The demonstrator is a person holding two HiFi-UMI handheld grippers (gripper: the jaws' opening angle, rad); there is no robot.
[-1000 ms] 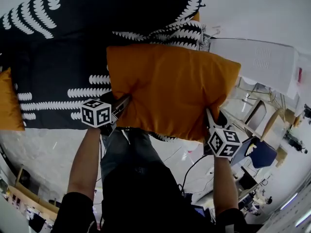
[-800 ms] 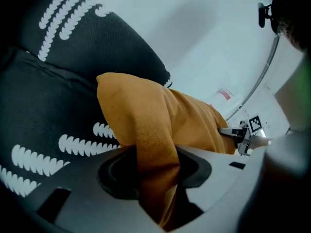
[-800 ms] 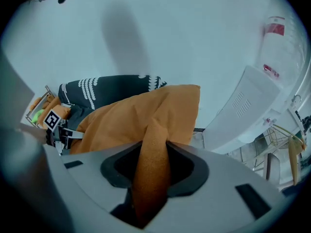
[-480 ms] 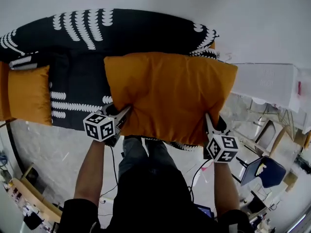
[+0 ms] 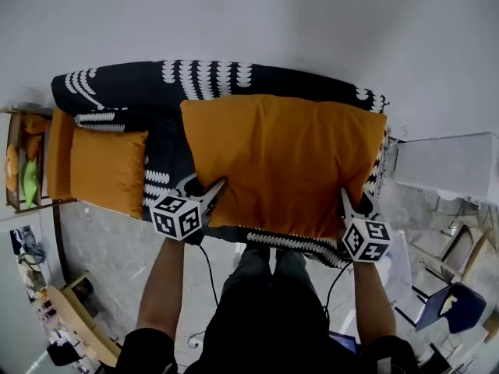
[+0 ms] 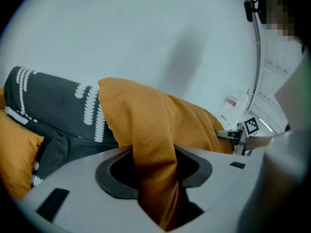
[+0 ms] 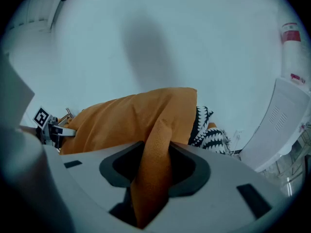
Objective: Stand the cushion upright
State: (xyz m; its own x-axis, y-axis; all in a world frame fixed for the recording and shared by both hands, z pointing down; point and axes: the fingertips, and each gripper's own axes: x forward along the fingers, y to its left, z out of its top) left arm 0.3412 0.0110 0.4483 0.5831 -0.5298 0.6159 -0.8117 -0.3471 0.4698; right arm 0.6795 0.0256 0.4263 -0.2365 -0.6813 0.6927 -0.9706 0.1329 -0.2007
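Note:
A big orange cushion [image 5: 281, 162] hangs over the black sofa with white leaf print [image 5: 117, 92], held by its near edge at both lower corners. My left gripper [image 5: 217, 187] is shut on a fold of the cushion's left corner [image 6: 146, 115], and the fabric runs between the jaws of that gripper [image 6: 155, 178]. My right gripper [image 5: 343, 197] pinches the right corner [image 7: 131, 115]. Its jaws [image 7: 150, 178] are opening slightly with the fold still pressed between them. The cushion's far edge lies toward the sofa's back by the white wall.
A second orange cushion [image 5: 105, 170] lies on the sofa's left end. A wooden shelf with toys [image 5: 23, 154] stands left of the sofa, a white cabinet [image 5: 452, 166] to its right. A blue chair [image 5: 440, 302] is on the floor at the lower right.
Both grippers have carried the cushion up and away from me toward the sofa's back. The whole sofa and the second cushion have come into view.

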